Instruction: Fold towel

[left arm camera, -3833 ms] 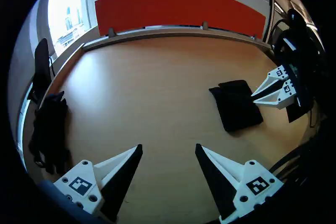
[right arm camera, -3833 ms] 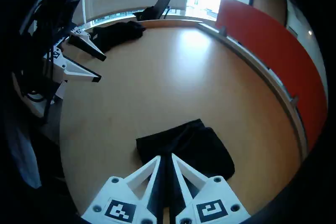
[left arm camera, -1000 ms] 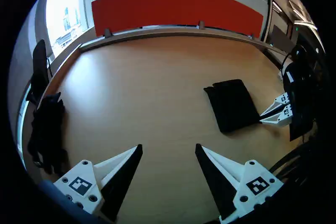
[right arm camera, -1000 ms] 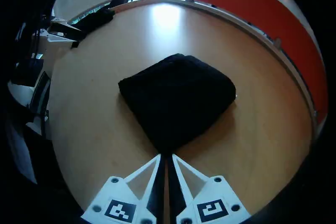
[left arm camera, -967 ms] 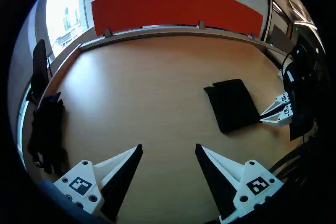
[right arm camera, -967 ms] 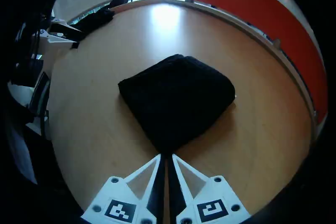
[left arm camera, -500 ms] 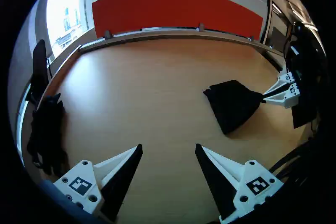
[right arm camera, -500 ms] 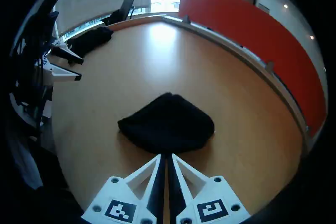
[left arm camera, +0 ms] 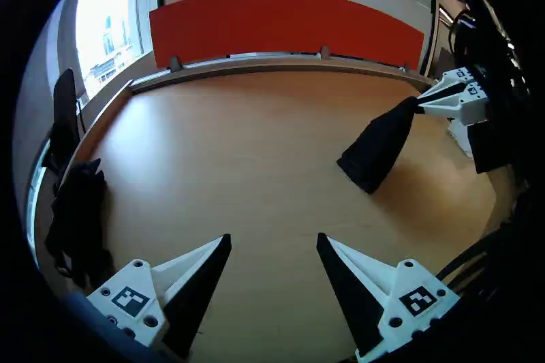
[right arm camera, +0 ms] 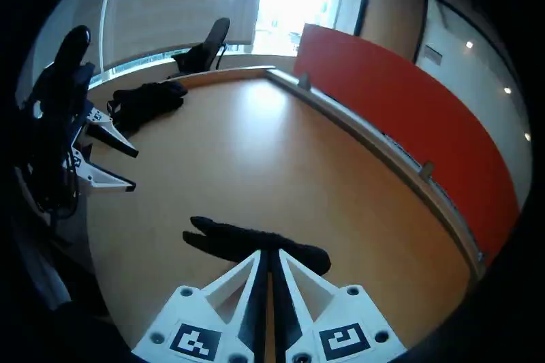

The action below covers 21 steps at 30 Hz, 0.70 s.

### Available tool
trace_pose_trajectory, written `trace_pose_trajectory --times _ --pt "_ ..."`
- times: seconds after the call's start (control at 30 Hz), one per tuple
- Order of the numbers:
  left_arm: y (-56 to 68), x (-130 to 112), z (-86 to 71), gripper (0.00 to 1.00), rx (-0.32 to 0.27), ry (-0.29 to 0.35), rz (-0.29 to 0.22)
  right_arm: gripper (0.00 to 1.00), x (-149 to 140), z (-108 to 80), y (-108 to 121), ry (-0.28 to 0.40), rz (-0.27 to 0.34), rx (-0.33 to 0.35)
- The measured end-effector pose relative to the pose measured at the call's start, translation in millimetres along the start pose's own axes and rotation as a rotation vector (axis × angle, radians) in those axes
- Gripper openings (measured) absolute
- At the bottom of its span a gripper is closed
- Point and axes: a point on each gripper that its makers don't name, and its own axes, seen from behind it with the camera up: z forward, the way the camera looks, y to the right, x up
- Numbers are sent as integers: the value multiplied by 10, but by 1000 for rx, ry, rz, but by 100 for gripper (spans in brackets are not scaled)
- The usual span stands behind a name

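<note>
A black towel point(left arm camera: 379, 145) hangs by one edge from my right gripper point(left arm camera: 417, 104), which is shut on it well above the wooden table point(left arm camera: 252, 152); its lowest corner looks to touch the tabletop. In the right gripper view the towel point(right arm camera: 255, 242) droops just beyond the pinched fingertips of that gripper point(right arm camera: 270, 255). My left gripper point(left arm camera: 274, 247) is open and empty, hovering over bare wood near the table's front edge. The same left gripper point(right arm camera: 129, 169) appears at the far left of the right gripper view, jaws spread.
A red partition point(left arm camera: 286, 22) runs along the table's far edge. A heap of dark cloth point(left arm camera: 78, 213) lies at the table's left end, with a black chair point(left arm camera: 65, 111) and a bright window behind. Dark gear and cables stand at the right edge.
My right gripper has risen with the towel, pulling it from a flat folded lie on the table into a hanging drape. The left gripper has not moved.
</note>
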Motion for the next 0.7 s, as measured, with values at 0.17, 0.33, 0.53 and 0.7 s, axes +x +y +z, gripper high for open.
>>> trace_pose_trajectory --times 0.17,0.33,0.53,0.7 --pt "24 27 -18 93 -5 6 3 4 131 -59 43 25 6 -11" --pt "53 48 -24 93 -11 11 7 4 124 -127 93 27 11 -23" --pt "81 60 -16 93 -17 14 13 4 88 -222 154 26 16 -37" --pt "103 65 -6 93 -21 16 14 4 59 -299 221 25 20 -47"
